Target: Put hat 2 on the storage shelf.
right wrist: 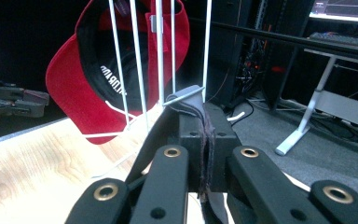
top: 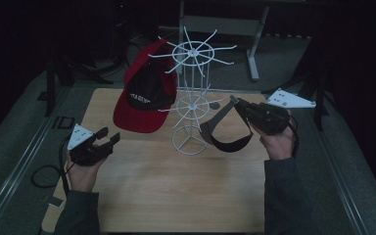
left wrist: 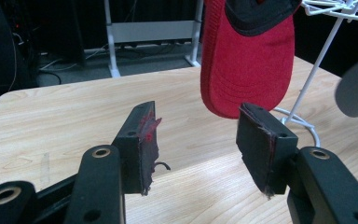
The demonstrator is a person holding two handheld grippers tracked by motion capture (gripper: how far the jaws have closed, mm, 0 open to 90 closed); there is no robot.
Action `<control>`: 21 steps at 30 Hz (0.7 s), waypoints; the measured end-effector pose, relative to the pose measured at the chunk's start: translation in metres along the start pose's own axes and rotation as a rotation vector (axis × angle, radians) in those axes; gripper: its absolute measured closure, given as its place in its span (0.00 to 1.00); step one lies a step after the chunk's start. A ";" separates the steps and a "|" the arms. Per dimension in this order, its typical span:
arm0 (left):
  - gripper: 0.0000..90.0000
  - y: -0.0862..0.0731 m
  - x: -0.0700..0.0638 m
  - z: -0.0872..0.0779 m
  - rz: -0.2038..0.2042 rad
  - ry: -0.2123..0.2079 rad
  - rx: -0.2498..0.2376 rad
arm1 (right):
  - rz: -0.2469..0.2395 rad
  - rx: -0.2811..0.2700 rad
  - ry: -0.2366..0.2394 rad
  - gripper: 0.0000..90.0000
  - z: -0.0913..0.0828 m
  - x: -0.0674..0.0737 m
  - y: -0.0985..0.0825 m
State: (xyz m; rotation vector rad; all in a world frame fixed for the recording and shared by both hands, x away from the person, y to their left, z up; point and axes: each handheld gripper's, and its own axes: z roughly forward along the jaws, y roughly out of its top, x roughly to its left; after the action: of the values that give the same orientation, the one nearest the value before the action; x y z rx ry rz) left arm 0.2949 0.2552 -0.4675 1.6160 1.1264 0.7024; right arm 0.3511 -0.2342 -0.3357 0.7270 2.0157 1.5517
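a light wooden table (top: pixel 152 196) carries a white wire rack (top: pixel 190 142).

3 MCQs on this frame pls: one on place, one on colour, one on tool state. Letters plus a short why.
1. Where is the red cap?
A. flat on the table
B. hanging on the white wire rack
C. in the left tool

2. What colour is the strap-like piece held by the right tool?
A. dark grey to black
B. red
C. white

3. How do the left tool's jaws stand?
A. shut on the cap
B. shut on nothing
C. open, nothing between them

Key: 1 B, the cap hangs from the rack's upper prongs, clear of the table. 2 A, it reads dark in the high view. 3 C, the left gripper view shows a clear gap between the pads.
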 end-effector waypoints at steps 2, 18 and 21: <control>0.54 0.000 0.000 0.000 -0.002 -0.001 0.000 | -0.002 -0.001 0.001 0.98 0.000 0.000 0.002; 0.54 0.000 0.000 0.001 0.001 -0.003 0.003 | -0.010 -0.035 0.022 0.98 -0.004 0.001 0.020; 0.54 0.000 -0.001 0.001 0.000 -0.005 0.003 | -0.008 -0.039 0.023 0.98 -0.004 0.001 0.022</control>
State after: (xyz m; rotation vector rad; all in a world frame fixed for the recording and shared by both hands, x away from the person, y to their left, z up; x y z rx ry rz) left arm 0.2954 0.2544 -0.4679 1.6191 1.1243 0.6971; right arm 0.3502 -0.2321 -0.3132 0.6888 1.9969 1.5966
